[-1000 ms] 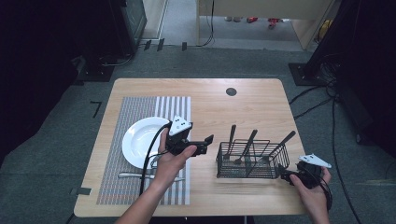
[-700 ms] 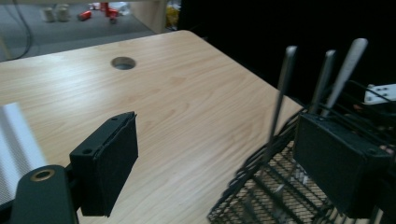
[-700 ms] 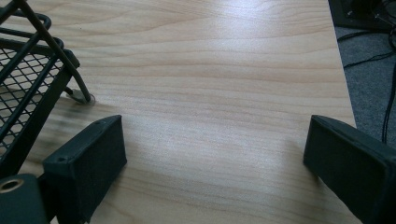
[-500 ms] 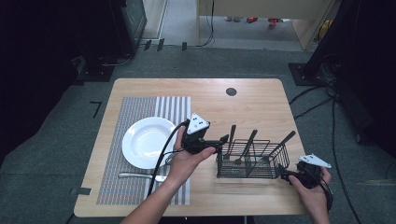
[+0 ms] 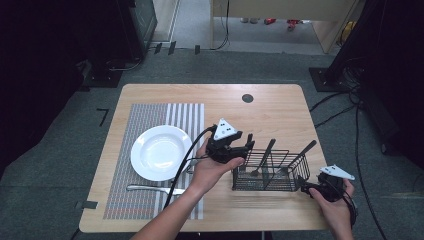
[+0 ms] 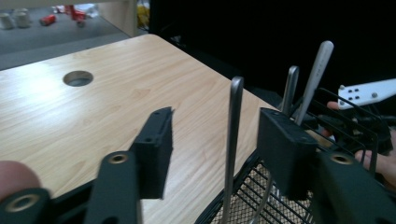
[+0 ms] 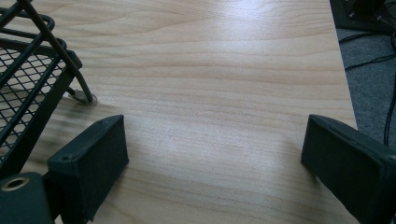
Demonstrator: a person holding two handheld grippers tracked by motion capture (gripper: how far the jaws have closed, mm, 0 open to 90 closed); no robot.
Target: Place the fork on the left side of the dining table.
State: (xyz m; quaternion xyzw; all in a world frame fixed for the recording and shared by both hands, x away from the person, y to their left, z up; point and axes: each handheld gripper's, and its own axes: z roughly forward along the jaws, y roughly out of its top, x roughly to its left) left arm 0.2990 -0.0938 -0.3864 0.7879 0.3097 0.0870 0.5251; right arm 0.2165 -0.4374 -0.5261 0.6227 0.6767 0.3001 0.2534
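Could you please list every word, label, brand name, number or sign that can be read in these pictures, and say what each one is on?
None: no readable text in any view.
The round white plate, the black wire mesh cutlery basket, the grey striped placemat and the light wooden table bear no visible markings.
The grey three-cornered plates on the left gripper and right gripper carry dots, no letters.

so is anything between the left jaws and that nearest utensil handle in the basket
Nothing visible. The left gripper is open and the nearest utensil handle already stands upright in the gap between its jaws, rising from the wire basket. The other handles sit farther back, beyond the jaws.
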